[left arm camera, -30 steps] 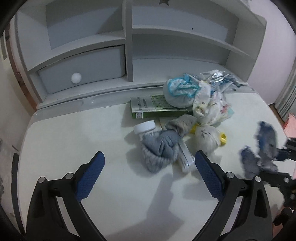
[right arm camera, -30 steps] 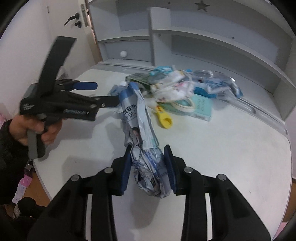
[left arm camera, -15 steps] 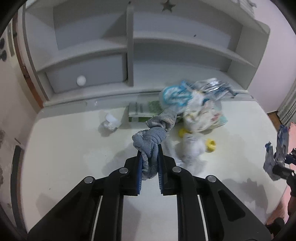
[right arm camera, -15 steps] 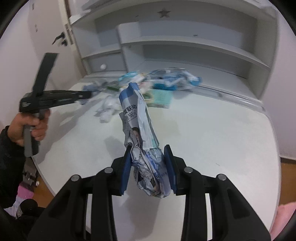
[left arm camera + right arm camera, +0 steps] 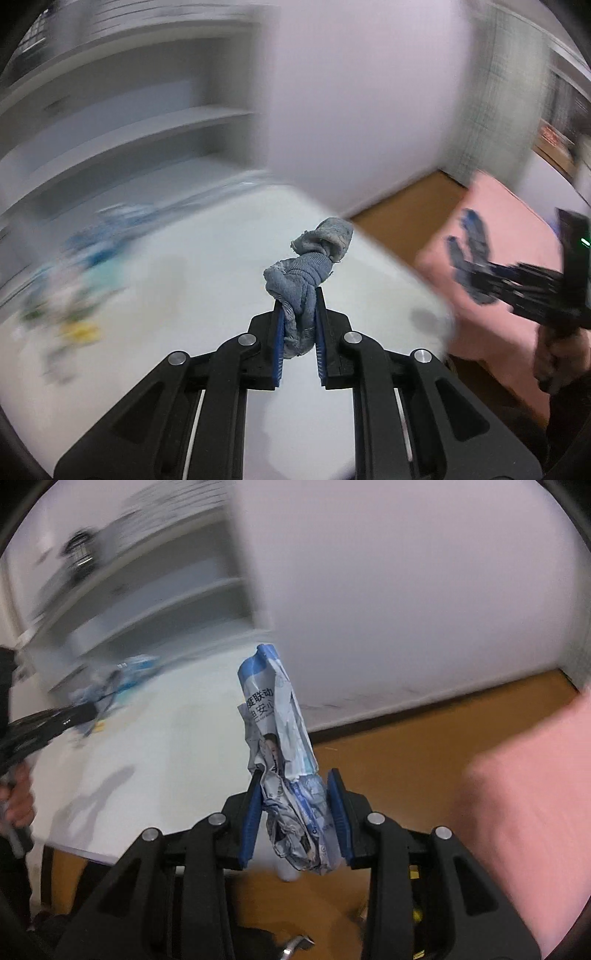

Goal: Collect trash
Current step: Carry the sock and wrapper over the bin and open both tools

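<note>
trash pile (image 5: pixel 85 258): blurred, left of frame on white desk (image 5: pixel 192 266) below grey shelving (image 5: pixel 129 122); wood floor (image 5: pixel 388 746), pink bedding (image 5: pixel 528 805) at right. knotted grey ribbed sock (image 5: pixel 306 288), frame centre, pinched by left gripper (image 5: pixel 298 325). crumpled blue-white printed wrapper (image 5: pixel 284 760), upright at centre, clamped by right gripper (image 5: pixel 293 805), tilted downward.

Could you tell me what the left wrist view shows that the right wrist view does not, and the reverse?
Only the left wrist view shows the left gripper shut on a knotted grey sock. Only the right wrist view shows the printed face and lettering on the crumpled blue-and-white wrapper that the right gripper clamps. Both show the white desk, blurred shelves, wooden floor and pink surface.
</note>
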